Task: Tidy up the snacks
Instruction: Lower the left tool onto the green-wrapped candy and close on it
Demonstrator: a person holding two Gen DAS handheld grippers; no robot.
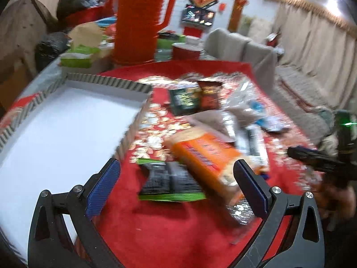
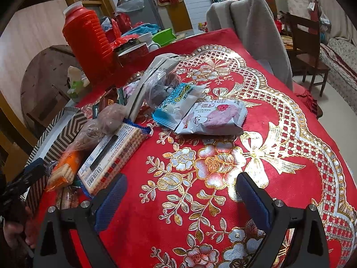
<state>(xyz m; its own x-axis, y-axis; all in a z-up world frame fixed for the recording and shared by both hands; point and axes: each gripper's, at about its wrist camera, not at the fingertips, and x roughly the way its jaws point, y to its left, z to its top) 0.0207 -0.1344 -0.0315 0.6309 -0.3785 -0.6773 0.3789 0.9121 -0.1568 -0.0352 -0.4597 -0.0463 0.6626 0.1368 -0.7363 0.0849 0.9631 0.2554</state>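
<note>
Snack packets lie on a red embroidered tablecloth (image 2: 223, 201). In the left wrist view a white-floored box (image 1: 67, 129) with a striped rim sits left. My left gripper (image 1: 176, 174) is open above a black-and-green packet (image 1: 169, 183) and an orange biscuit packet (image 1: 207, 156); two dark packets (image 1: 194, 99) lie further back. In the right wrist view my right gripper (image 2: 181, 189) is open and empty over bare cloth. A long white biscuit packet (image 2: 111, 156), an orange packet (image 2: 64, 167), a blue-white packet (image 2: 176, 105) and a pink-white packet (image 2: 214, 117) lie ahead of it.
A tall red ribbed jug (image 2: 87, 42) and bowls (image 2: 133, 51) stand at the table's far side. A cloth-draped chair (image 2: 252, 29) stands behind the table. The striped box's corner (image 2: 64, 129) shows at the left. The right gripper shows at the left wrist view's right edge (image 1: 321, 163).
</note>
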